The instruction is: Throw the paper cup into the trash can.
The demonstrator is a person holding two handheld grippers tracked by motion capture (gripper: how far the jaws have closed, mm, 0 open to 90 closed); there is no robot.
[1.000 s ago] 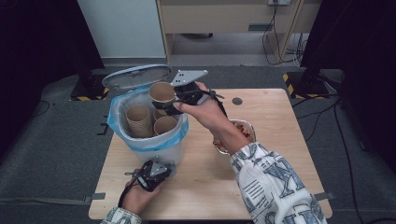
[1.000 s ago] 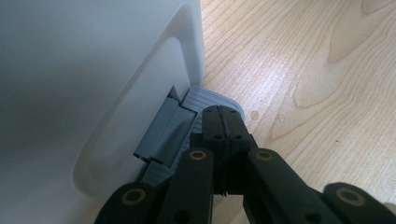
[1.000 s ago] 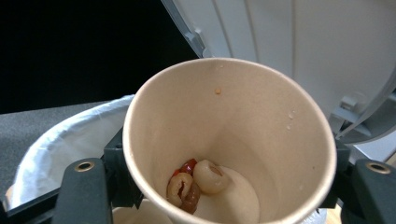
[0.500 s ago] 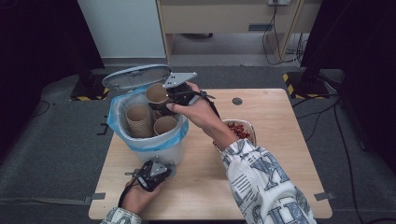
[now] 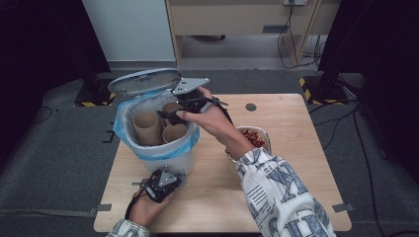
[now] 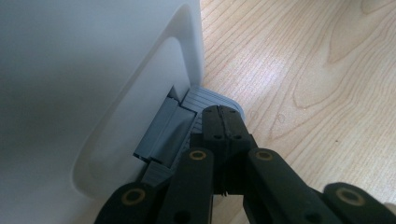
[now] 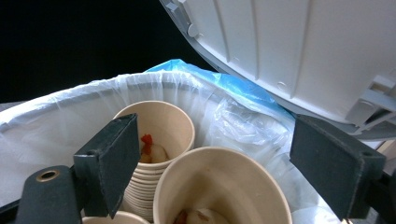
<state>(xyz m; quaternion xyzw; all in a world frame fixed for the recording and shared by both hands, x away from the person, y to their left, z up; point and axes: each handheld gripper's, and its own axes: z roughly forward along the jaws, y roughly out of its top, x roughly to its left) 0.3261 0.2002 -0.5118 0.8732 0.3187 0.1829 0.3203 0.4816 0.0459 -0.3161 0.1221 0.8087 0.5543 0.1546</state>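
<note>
A person's right arm, in a patterned sleeve (image 5: pixel 276 192), stretches forward and left across the wooden worktop (image 5: pixel 296 128), holding the right gripper (image 5: pixel 170 114) over the mouth of a white pedal bin (image 5: pixel 168 158) lined with a blue bag (image 5: pixel 123 132). The left hand (image 5: pixel 146 207) rests low at the near edge of the worktop, its left gripper (image 5: pixel 165 173) pointed at the foot of the bin.

A second ago the right gripper carried a paper cup above the bin's rim; now that cup (image 5: pixel 170 107) stands inside the bin beside two other paper cups (image 5: pixel 148 127), and the right gripper's jaws have just been opening. In the right gripper view they stand well apart with nothing pressed between them, the cups (image 7: pixel 219 186) below and the raised lid (image 7: pixel 299 51) overhead. A bowl of red food (image 5: pixel 254 138), partly hidden earlier by the forearm, sits by the right wrist. The left hand has kept its place.

In the left gripper view, the left gripper's jaws are closed tight together, their tips (image 6: pixel 224 122) resting on the bin's grey pedal (image 6: pixel 205 100).
</note>
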